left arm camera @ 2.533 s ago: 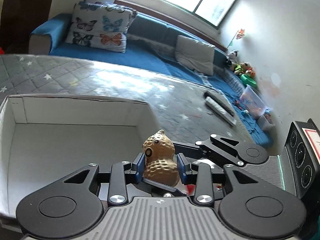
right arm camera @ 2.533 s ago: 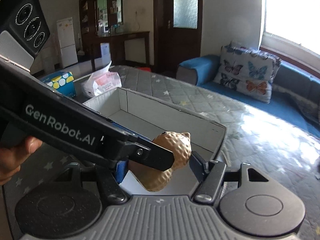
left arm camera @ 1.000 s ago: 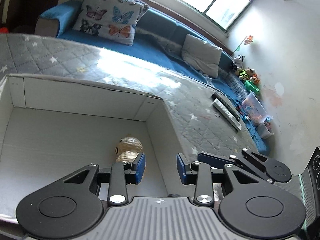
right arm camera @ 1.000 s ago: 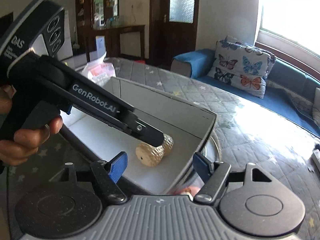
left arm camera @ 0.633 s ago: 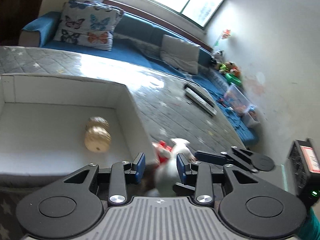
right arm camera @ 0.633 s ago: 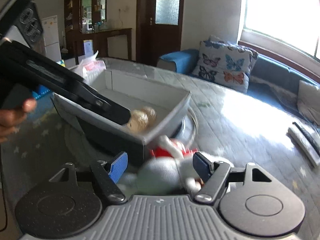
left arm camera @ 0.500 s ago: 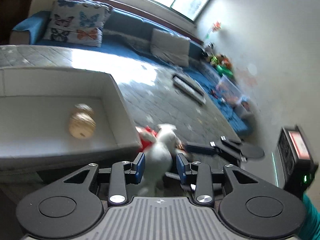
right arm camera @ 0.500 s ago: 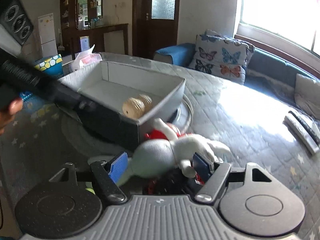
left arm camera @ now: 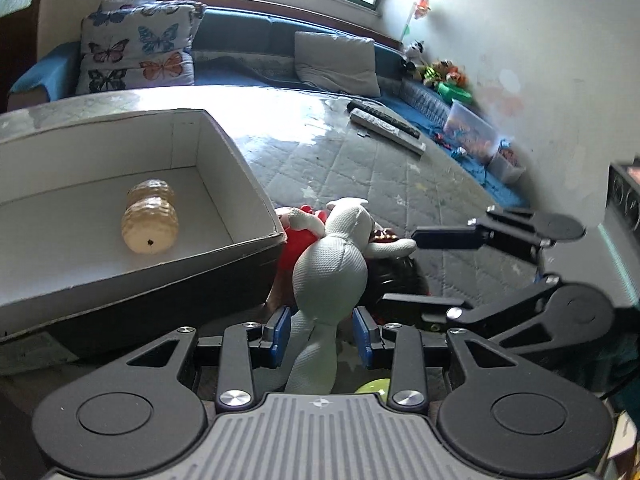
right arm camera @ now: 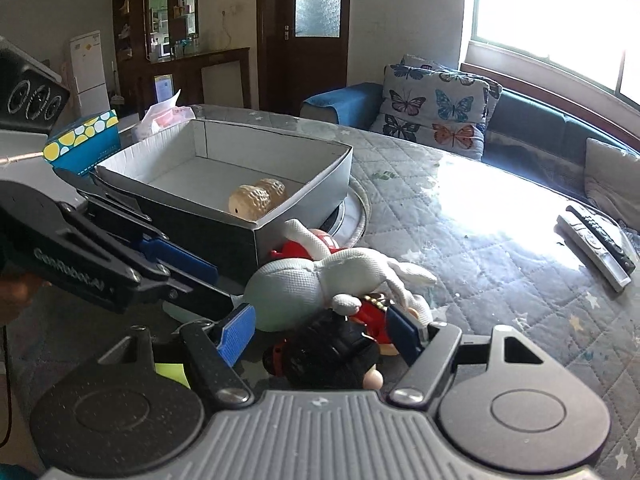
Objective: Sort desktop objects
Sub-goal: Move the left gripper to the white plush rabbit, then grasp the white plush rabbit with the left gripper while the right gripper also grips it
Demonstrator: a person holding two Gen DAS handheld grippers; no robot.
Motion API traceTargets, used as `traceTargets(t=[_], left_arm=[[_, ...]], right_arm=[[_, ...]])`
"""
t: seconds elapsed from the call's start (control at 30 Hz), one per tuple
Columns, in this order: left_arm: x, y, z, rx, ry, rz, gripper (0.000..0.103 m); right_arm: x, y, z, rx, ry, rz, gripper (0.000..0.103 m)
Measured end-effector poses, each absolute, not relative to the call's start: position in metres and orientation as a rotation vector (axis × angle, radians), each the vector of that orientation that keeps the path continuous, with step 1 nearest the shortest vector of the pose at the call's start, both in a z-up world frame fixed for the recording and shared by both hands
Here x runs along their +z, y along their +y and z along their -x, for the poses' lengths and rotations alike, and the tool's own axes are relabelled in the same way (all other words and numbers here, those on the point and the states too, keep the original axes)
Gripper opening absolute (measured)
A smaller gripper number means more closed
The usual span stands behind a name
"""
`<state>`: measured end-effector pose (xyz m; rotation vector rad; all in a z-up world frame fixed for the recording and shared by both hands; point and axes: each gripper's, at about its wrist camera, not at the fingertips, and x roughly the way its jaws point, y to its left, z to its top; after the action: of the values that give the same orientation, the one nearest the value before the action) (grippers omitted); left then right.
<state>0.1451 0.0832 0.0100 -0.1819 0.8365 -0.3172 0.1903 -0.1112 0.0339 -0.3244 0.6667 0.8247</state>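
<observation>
The left hand-held gripper is seen spread wide, its blue pads set on either side of the lower body of a white stuffed rabbit without pressing on it. The right hand-held gripper is likewise spread wide, and a black-haired doll in red is found between its pads, though contact cannot be told. The rabbit is laid on its side on the quilted tabletop, partly over the doll and over a red toy, just beside the near corner of an open box. The box, white inside and dark outside, is seen resting on the tabletop, and a peanut-shaped toy is lain on its floor, near the right wall. Two remote controls are placed well apart from the pile, toward the far edge of the tabletop. A butterfly-print cushion is propped on the blue sofa behind.
</observation>
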Motion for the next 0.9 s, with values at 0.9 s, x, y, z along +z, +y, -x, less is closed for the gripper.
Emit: traceTargets(t=[0.9], left_arm=[[-0.011, 0.071, -0.156, -0.353, 0.828, 0.096, 0.027]], right_arm=[[0.026, -0.099, -0.258, 0.806, 0.759, 0.159, 0.052]])
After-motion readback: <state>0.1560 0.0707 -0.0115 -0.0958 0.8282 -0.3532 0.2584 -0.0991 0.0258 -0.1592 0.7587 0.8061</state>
